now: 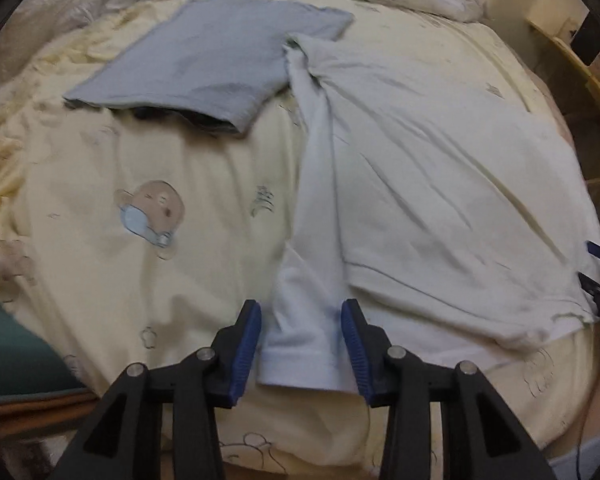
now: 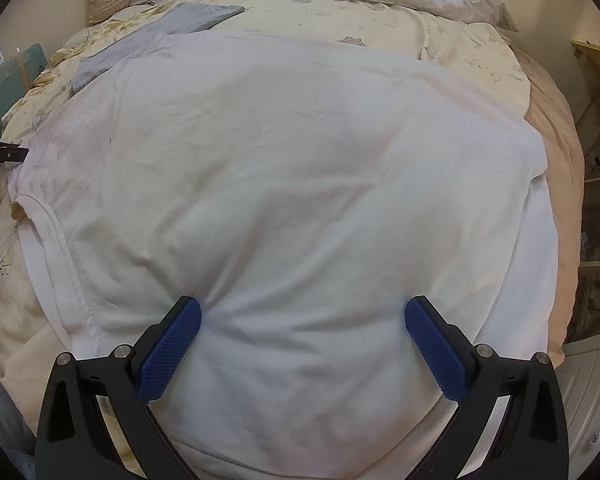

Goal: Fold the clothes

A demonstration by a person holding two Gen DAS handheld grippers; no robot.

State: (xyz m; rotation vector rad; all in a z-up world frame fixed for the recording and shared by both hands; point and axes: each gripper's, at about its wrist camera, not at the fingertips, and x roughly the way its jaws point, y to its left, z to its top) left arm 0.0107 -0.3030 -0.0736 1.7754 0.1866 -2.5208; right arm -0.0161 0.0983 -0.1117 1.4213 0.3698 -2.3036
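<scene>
Spread flat on the cream bed cover [image 1: 148,280]: one white T-shirt [image 2: 300,168]. Lying close by, up and to the left, touching the white shirt's far corner: one grey-blue garment [image 1: 204,64], already folded into a neat flat shape. So two pieces of clothing, one done and one to go.

Looks soft, thin and very light. Bends anywhere, wrinkles fast, slides a little on the cover. Not breakable at all. Probably droops and bunches when picked up by one spot only, so better lifted by two spots at once.

Left gripper [image 1: 302,346]: open partway, blue pads on each side of the white sleeve [image 1: 300,320], not squeezing it. Sleeve end lies between the pads, loose on the bed. Holding nothing.

Right gripper [image 2: 302,344]: open wide, tips pushing down into the body of the shirt, cloth dimpled at the left tip. Nothing pinched.

Best places to grab, likely: the sleeve hem in the left view, or the shoulder seam near the neck hole [image 2: 48,232], where doubled cloth gives more to bite. Good second spot: the bottom edge on the same side, to carry the whole side over in one fold.
</scene>
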